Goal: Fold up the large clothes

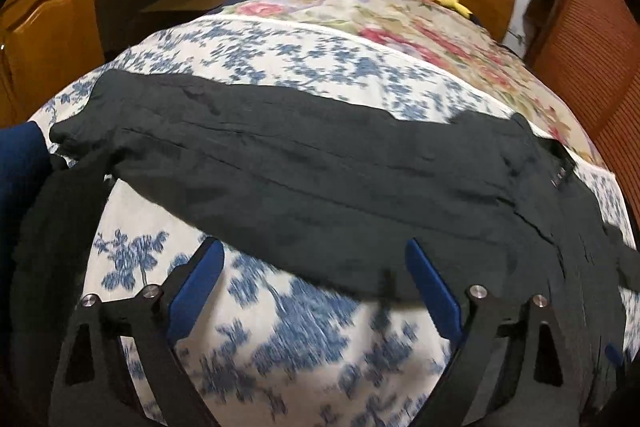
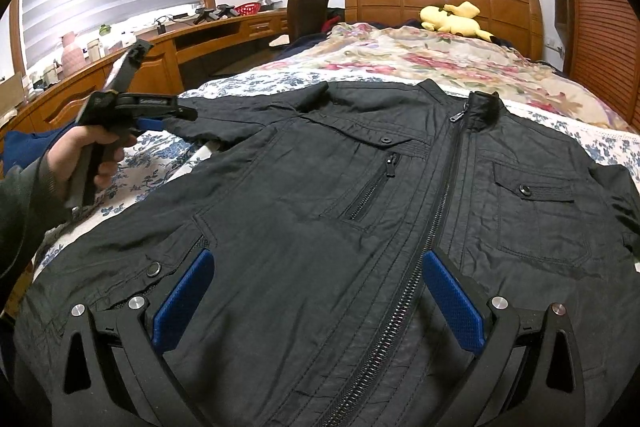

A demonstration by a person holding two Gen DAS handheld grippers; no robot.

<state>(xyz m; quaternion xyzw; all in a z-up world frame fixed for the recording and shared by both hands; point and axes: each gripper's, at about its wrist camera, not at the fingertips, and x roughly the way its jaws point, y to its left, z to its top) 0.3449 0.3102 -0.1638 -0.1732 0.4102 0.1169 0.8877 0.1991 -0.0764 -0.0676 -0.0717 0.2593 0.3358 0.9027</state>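
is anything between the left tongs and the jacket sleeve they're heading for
Nothing visible blocks them. The left tongs stand open just above the black jacket, whose sleeve lies stretched across the blue floral bedspread. Only bare bedspread and the sleeve's near edge show between the pads.
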